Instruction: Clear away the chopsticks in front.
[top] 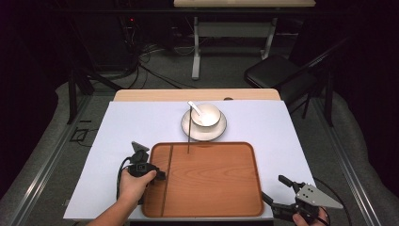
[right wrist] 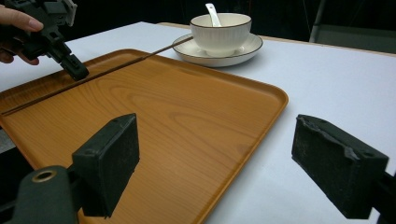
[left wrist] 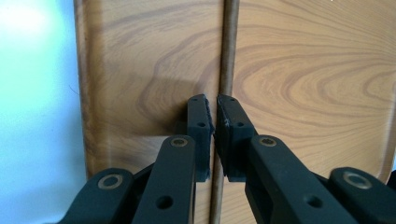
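Right now the left gripper (top: 160, 175) is clenched on a thin brown chopstick (left wrist: 227, 56) lying on the wooden tray (top: 211, 188) beside its left edge, long axis running from near edge to far edge. A second chopstick (top: 189, 132) leans from the tray's far edge up onto the saucer (top: 203, 128) under the bowl (top: 205, 115) with its spoon (top: 195, 108). The right gripper (top: 277, 190) hangs released off the tray's near right corner, well apart. Nothing blocks a lift.
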The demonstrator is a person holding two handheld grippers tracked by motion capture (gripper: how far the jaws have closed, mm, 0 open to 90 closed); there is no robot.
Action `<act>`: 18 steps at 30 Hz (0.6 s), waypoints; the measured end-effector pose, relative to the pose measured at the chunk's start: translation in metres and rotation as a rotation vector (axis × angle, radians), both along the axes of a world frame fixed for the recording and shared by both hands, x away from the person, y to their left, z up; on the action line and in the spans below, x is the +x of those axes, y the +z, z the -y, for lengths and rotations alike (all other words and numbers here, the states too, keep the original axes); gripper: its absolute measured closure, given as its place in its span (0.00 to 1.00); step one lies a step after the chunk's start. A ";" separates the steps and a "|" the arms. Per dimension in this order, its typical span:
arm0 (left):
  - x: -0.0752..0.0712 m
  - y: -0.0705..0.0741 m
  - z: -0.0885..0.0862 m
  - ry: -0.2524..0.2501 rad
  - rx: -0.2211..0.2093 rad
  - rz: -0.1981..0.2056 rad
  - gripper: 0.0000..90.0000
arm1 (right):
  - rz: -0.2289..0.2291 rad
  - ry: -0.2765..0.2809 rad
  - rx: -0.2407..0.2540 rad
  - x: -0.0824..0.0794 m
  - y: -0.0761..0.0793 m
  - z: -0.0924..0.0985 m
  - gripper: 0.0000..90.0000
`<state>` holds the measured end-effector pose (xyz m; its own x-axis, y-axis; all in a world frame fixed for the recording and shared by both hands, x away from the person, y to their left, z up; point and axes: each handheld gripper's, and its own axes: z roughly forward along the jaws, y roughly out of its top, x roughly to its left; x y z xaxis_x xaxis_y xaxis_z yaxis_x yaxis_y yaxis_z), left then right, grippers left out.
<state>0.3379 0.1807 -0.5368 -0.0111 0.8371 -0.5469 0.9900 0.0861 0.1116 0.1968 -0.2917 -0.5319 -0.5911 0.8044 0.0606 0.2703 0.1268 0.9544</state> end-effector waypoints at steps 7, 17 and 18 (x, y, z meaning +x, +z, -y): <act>-0.001 0.001 -0.001 -0.007 -0.010 0.010 0.92 | -0.002 -0.001 0.000 0.000 0.000 0.000 0.16; 0.006 0.020 0.000 -0.019 -0.011 0.087 0.72 | -0.004 0.000 -0.001 0.001 0.000 0.000 0.16; 0.007 0.021 0.000 -0.024 -0.006 0.094 0.70 | -0.005 -0.001 0.000 0.001 0.000 0.000 0.16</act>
